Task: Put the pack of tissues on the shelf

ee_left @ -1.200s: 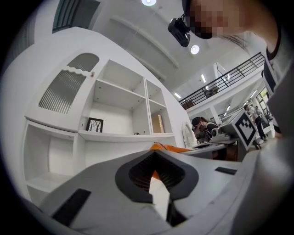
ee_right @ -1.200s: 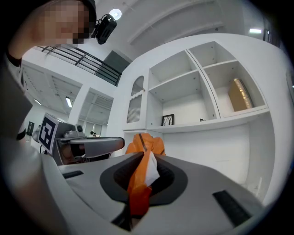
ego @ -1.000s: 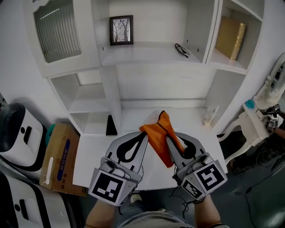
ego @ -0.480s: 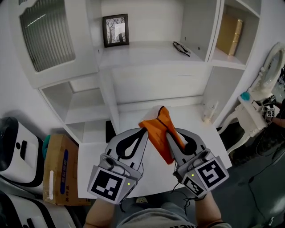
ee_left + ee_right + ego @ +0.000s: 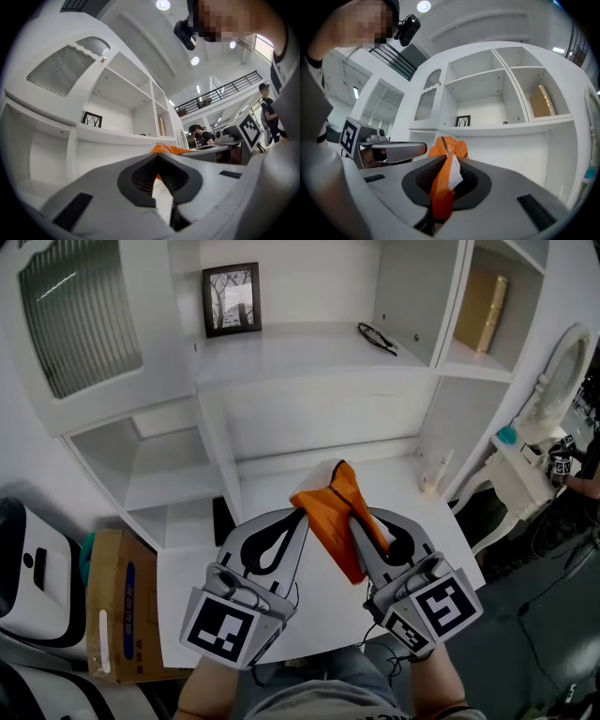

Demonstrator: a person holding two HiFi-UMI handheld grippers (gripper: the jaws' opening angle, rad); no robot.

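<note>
While the pack of tissues (image 5: 330, 505) is off the shelf (image 5: 300, 351), it hangs above the white surface (image 5: 405, 491), in front of the unit's lower panel. The right gripper (image 5: 364, 521) has its fingers clenched on the orange pack, which sticks out past their tips, tilted up and toward the left. The right gripper view shows orange wrapper and a patch of white pinched between the two fingers. The left gripper (image 5: 301, 516) lies alongside, its tip just beside the pack's left corner; whether it touches cannot be told. Its fingers are closed together with nothing between them. On the upper shelf stand a framed picture (image 5: 232, 299) at the left and a pair of glasses (image 5: 378, 336) at the right, well apart. A gold box (image 5: 480, 310) leans in the right-hand compartment. A cardboard box (image 5: 117, 601) sits low at the left, beside the surface.
</note>
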